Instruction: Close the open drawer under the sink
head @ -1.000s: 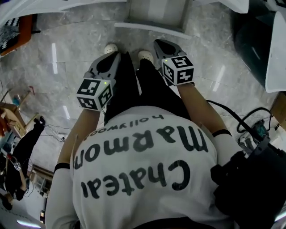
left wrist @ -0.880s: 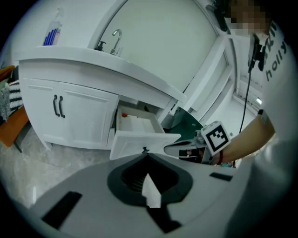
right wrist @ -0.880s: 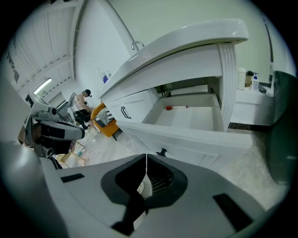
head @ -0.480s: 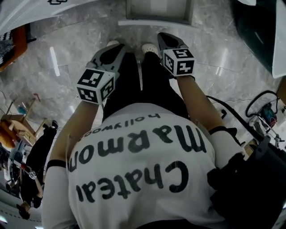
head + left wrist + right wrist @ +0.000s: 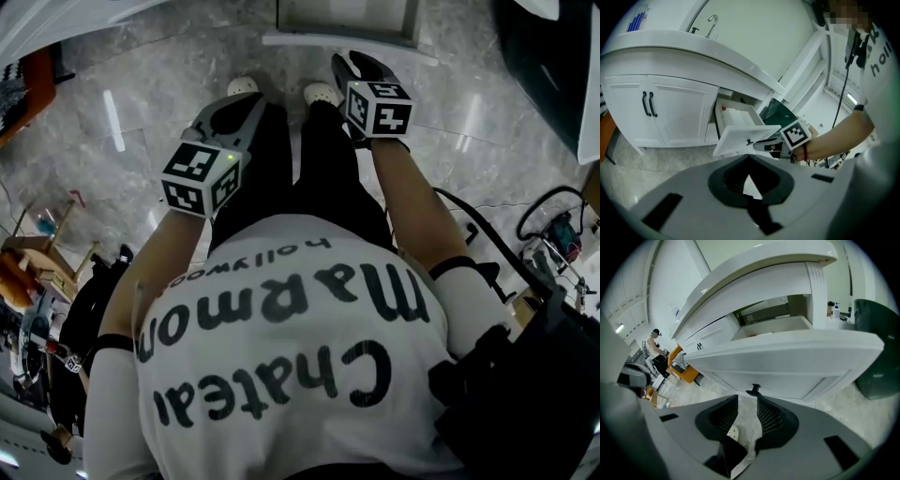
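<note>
Right gripper jaws just opened, nothing between them, with the knob just ahead. Left gripper clenched, empty. Best to push the drawer front squarely near the knob.

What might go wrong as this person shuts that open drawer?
The right tongs, jaws just opening with nothing between them, sit just short of the small black knob, so they might slip past it. A push off-centre on the drawer front may skew it until it jams.
</note>
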The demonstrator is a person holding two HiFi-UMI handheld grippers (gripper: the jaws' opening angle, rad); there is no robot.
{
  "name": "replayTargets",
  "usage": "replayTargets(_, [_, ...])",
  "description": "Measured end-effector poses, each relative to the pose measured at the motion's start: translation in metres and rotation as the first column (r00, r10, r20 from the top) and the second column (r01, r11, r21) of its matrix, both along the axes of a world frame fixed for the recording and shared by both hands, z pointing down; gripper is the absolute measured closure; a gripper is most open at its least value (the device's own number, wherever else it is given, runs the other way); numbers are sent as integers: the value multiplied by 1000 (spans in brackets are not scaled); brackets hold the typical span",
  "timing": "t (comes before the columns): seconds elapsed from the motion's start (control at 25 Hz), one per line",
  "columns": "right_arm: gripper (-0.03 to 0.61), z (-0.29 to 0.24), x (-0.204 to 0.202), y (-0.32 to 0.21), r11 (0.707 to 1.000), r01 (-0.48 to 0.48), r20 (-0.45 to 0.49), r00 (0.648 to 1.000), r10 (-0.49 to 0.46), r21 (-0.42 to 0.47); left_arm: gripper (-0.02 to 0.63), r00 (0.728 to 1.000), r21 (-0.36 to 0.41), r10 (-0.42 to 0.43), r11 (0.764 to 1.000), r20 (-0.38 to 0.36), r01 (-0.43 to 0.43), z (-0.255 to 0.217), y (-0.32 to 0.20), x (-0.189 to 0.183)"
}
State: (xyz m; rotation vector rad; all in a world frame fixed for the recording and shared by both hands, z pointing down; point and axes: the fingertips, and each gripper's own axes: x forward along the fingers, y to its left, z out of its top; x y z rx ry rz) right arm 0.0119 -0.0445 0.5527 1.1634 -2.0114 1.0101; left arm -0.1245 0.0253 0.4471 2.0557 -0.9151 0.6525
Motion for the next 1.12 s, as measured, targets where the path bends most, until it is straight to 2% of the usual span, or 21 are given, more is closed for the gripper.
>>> replayTargets(0.16, [441,11,0,-11,995,-101,13,995,102,-19,606,1000,-8,-2,1000,-5,2,5,-2,-5])
replayTargets(0.28, [437,18,-4,-19,990,-140,13,990,141,-33,606,1000,-16,4,1000,-5,-4,10,-3,-8])
replayTargets(0.52, [437,20,0,-22,984,-173,-36,985,172,-45,606,1000,-23,5,1000,-14,-6,12,0,-4])
replayTargets(1.12, [451,20,2,-26,976,-214,-36,976,213,-45,606,1000,-33,7,999,-20,-8,18,2,-2])
